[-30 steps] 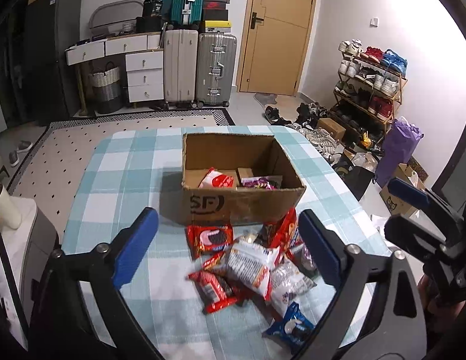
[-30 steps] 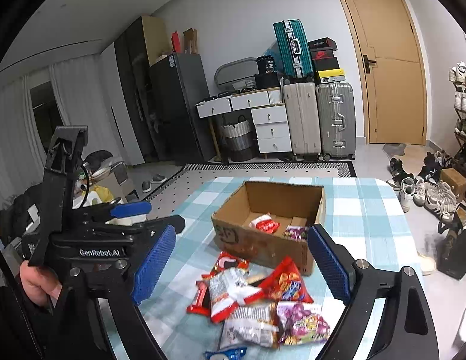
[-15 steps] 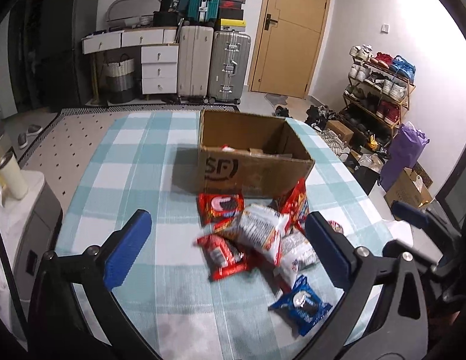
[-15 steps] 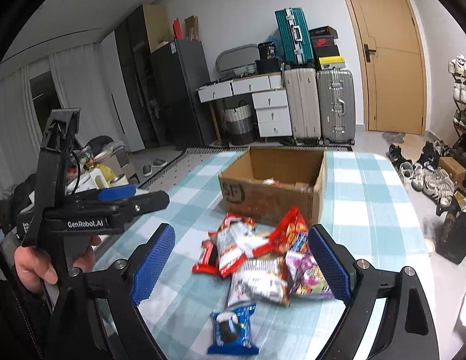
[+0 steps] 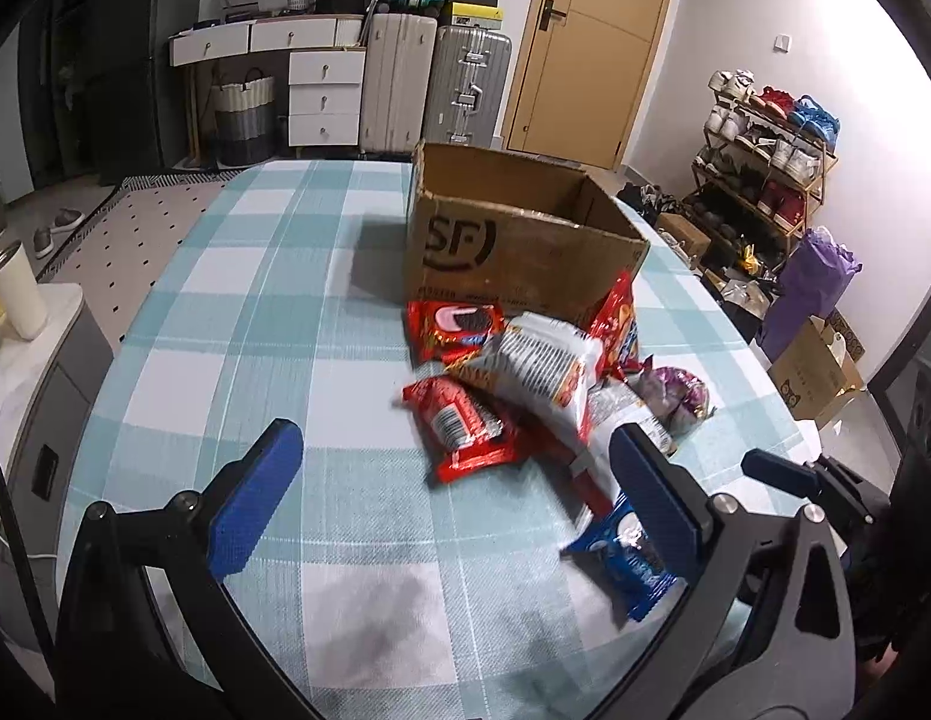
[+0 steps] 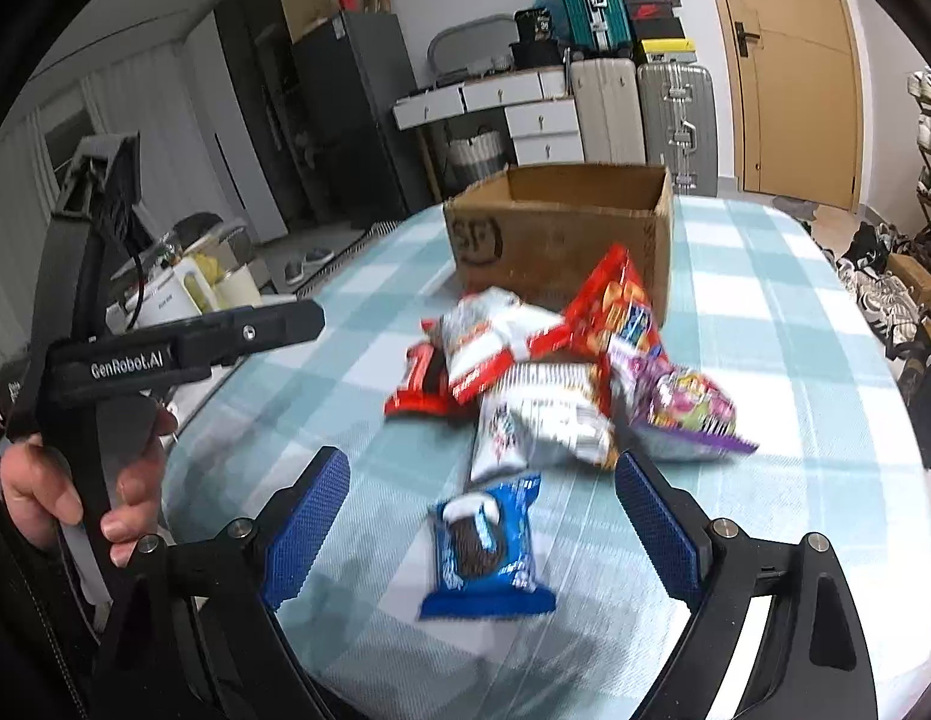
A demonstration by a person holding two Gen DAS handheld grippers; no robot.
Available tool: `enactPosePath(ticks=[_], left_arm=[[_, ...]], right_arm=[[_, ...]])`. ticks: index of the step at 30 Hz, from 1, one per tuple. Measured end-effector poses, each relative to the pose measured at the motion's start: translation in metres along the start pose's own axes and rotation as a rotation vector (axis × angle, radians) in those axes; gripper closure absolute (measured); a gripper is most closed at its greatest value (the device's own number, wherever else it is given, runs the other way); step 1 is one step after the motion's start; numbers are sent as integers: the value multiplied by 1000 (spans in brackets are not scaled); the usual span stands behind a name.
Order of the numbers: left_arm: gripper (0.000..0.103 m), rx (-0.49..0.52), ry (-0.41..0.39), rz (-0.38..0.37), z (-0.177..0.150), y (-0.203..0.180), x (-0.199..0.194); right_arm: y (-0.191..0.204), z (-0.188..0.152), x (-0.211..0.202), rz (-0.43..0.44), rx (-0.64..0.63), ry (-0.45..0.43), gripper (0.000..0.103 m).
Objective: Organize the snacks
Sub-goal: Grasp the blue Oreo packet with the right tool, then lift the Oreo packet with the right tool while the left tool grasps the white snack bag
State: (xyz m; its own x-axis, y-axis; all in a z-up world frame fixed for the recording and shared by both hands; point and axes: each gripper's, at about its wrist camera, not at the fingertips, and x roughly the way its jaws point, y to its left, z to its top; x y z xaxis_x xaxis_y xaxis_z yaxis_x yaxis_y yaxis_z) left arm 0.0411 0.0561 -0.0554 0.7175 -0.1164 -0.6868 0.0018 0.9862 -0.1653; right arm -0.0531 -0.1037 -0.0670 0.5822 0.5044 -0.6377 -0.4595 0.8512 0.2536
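A pile of snack packets (image 5: 525,372) lies on the checked tablecloth in front of an open cardboard box (image 5: 513,252). A blue cookie packet (image 6: 489,546) lies nearest, apart from the pile; it also shows in the left wrist view (image 5: 621,558). My right gripper (image 6: 483,528) is open and empty, low over the table, with the blue packet between its fingers. My left gripper (image 5: 459,498) is open and empty, just in front of a red packet (image 5: 465,426). The box (image 6: 561,234) stands behind the pile in the right wrist view.
The table (image 5: 237,312) has a rounded edge at left and right. A white cabinet with a cup (image 5: 15,300) stands left of it. Suitcases (image 5: 435,84), drawers and a door are at the back, a shoe rack (image 5: 765,162) at the right.
Both grippers have dropped lower and moved closer to the snack pile. The box interior is no longer visible. The blue packet now lies between the right gripper's fingers.
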Motion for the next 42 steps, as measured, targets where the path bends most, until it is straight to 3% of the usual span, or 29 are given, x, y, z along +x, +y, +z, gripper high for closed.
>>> enactPosePath(ticks=[11,22,29,30,32,42], left_arm=[[1,-24,21,8,-11,12,5],[1,-36,49,9,-18,18,13],[1,-42,56,16,-20,21,17],[1,-42,59,18,-20,21,17],[1,-44,62,18,-21,22,18],[1,-46,76,22,-23,23,22]], right_arm=[[-7,-20,32,5,20,79,11],[-6,-29,57,20,13,126,21],[0,-32,66,-3,-28,146,36],[1,-32,66,-18,-39,147,47],[1,-32,67,-19,-51,148,57],[-17,-35,55,5,30,109,58]])
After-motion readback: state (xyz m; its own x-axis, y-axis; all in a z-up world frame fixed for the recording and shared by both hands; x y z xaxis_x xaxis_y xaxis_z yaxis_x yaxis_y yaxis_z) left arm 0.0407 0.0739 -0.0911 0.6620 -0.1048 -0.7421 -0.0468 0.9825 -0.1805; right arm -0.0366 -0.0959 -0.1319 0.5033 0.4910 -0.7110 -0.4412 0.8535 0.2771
